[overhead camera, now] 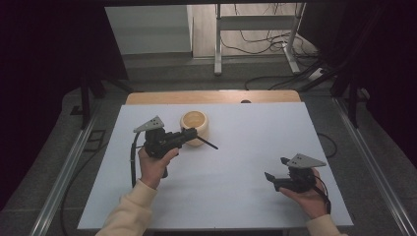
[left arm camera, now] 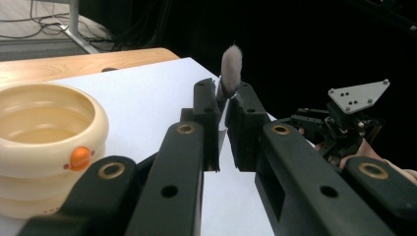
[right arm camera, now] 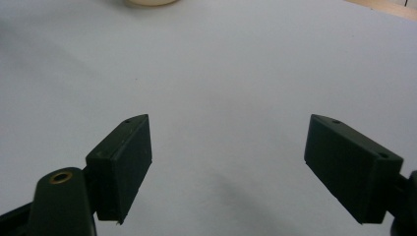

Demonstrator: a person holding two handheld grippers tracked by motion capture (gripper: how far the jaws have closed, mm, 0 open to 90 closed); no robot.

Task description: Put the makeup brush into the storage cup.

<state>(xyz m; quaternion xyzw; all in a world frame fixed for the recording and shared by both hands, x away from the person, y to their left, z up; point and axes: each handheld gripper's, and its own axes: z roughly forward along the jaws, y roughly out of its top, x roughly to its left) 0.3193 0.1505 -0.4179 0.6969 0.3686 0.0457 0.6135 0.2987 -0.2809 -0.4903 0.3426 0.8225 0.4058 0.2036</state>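
My left gripper [overhead camera: 191,136] is shut on a thin dark brush [overhead camera: 208,144]. The brush's grey fluffy tip [left arm camera: 230,63] pokes out past the closed jaws of the left gripper [left arm camera: 223,98]. A cream round bowl [overhead camera: 194,126] stands on the white table top, just behind and beside that gripper. In the left gripper view the bowl [left arm camera: 44,142] is at the left and has an orange dot on its side. My right gripper [overhead camera: 275,168] rests in a hand near the front right, open with nothing between its fingers. Its jaws [right arm camera: 226,142] stand wide over bare white surface.
The white board [overhead camera: 246,162] lies on a wooden table [overhead camera: 211,96] whose far edge shows behind it. Beyond are metal frame legs [overhead camera: 218,44] and loose cables [overhead camera: 265,42] on the floor. Rails run along both sides. The other gripper [left arm camera: 344,123] shows far right in the left gripper view.
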